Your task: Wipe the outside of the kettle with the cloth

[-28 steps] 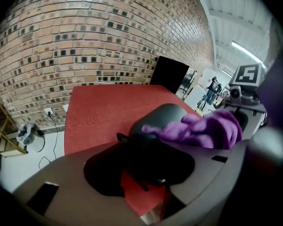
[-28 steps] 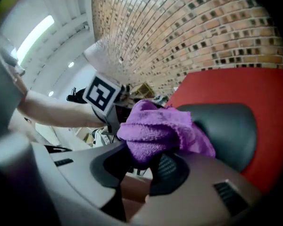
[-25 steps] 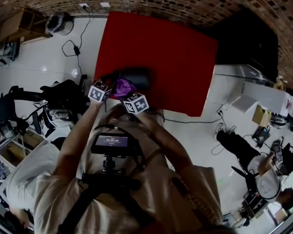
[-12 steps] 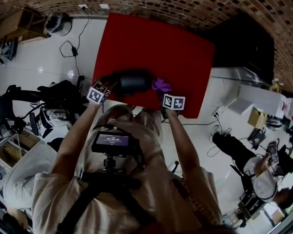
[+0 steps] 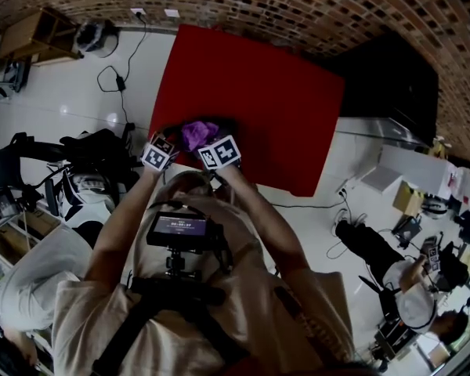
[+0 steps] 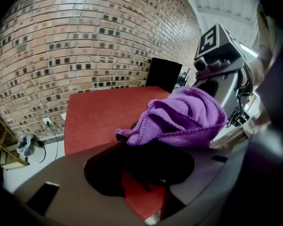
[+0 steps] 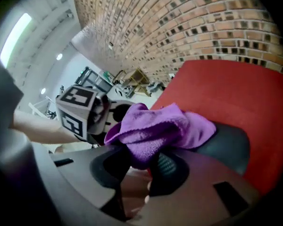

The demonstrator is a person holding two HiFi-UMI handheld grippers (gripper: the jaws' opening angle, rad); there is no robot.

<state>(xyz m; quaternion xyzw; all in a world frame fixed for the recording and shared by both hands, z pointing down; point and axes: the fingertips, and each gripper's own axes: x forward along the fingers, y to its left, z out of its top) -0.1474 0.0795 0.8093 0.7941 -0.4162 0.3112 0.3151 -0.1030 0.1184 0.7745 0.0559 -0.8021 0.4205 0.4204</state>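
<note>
We judge the wiping half-done: right gripper (image 7: 141, 166) clamps the cloth (image 7: 155, 128) atop the kettle (image 7: 228, 147), which left gripper (image 6: 144, 166) apparently grips.

The cloth (image 6: 184, 114) is a soft purple knit, finely ribbed, fuzzy along its stitched edge and quite matt. Under it the kettle (image 7: 228, 147) has a dark, smooth shell with a dull sheen, plastic by the look of it. The table (image 5: 251, 100) wears a flat red covering with no shine. The right gripper (image 7: 140, 168) is matt grey plastic with a ribbed dark pad (image 7: 166, 166). The brick wall (image 6: 75, 46) is rough, and the pale floor (image 5: 70, 100) is glossy and mirrors the lamps.
</note>
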